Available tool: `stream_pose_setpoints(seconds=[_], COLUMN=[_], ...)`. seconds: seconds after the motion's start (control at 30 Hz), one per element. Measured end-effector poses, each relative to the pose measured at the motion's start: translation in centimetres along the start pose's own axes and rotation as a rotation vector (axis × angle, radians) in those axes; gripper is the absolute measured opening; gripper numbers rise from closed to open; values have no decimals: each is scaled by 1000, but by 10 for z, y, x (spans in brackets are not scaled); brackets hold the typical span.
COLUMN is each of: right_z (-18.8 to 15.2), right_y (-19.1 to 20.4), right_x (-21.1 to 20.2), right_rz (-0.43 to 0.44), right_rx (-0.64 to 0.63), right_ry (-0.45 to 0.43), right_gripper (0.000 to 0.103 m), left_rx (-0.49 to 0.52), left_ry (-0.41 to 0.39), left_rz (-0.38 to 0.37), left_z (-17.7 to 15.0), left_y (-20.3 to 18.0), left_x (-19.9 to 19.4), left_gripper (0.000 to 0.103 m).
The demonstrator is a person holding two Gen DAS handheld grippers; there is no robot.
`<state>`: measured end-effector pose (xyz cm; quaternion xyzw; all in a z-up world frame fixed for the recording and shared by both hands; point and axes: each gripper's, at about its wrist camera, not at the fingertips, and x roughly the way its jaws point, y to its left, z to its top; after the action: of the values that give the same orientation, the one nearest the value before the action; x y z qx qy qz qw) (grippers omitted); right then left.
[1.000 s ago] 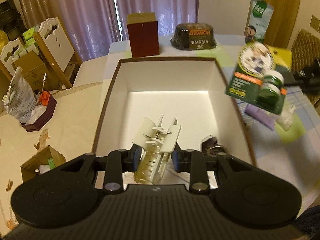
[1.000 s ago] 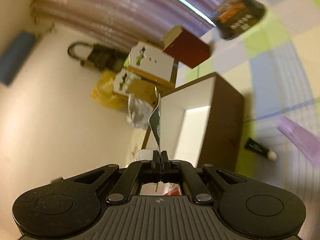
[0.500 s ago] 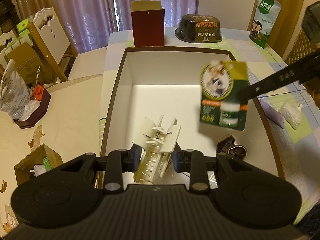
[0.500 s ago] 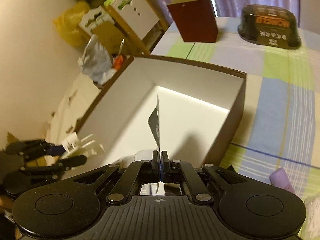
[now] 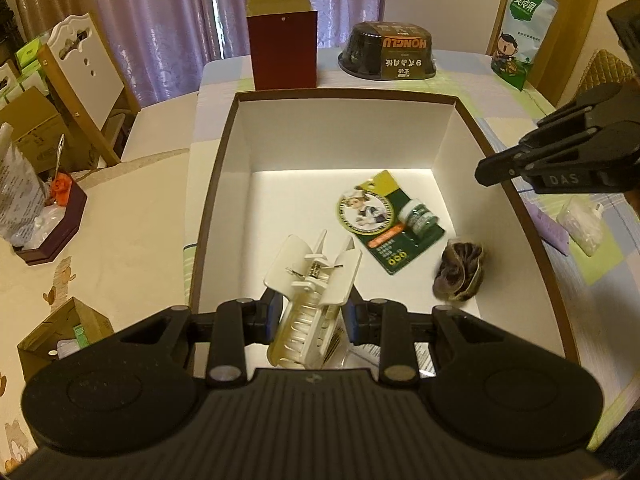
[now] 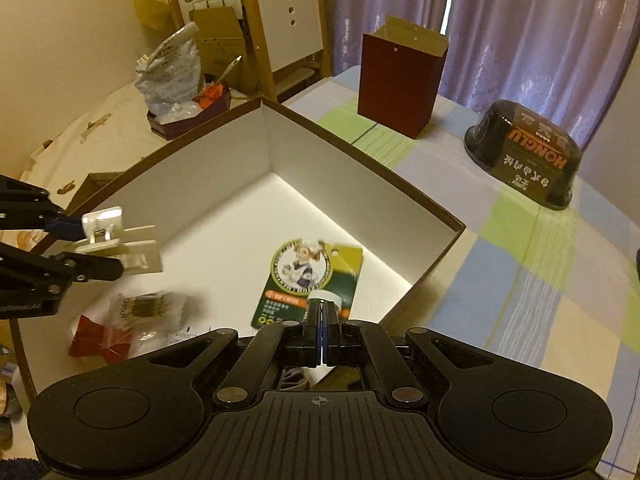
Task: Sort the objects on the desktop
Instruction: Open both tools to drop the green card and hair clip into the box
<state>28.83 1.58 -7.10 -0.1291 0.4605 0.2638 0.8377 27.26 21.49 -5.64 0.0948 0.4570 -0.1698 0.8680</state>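
Big white-lined box [image 5: 344,136] w/ brown rim sits mid-table [image 6: 540,280], open top. Left tongs [image 5: 310,312] hang over box's near edge, pinching a white hair claw clip [image 5: 316,276]. Right tongs [image 6: 321,344] over box's right edge, pads pressed together, nothing between. Green blister card w/ small jar [image 5: 390,222] lies flat on box floor, right of centre; dark scrunchie [image 5: 460,270] just beside it, nr right wall.

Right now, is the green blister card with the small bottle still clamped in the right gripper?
No, the green blister card lies flat on the white box floor, and the right gripper is shut with nothing in it.
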Motion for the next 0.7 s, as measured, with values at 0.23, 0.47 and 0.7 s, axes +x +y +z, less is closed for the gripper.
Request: stream_pose_setpoints(seconds=[0.23, 0.47, 0.7], right_z=[6, 5, 3], right_y=[4, 6, 13], right_x=[-3, -1, -5], right_rz=[33, 49, 92], right_rx=[-38, -47, -51], right_ry=[22, 31, 35], right_gripper=[0, 0, 0], left_rx=[-7, -31, -31], left_ry=[8, -12, 4], left_rz=[-3, 16, 25], left_z=[12, 28, 29], left_y=[-11, -17, -13], left_x=[15, 33, 27], left_gripper=[27, 28, 37])
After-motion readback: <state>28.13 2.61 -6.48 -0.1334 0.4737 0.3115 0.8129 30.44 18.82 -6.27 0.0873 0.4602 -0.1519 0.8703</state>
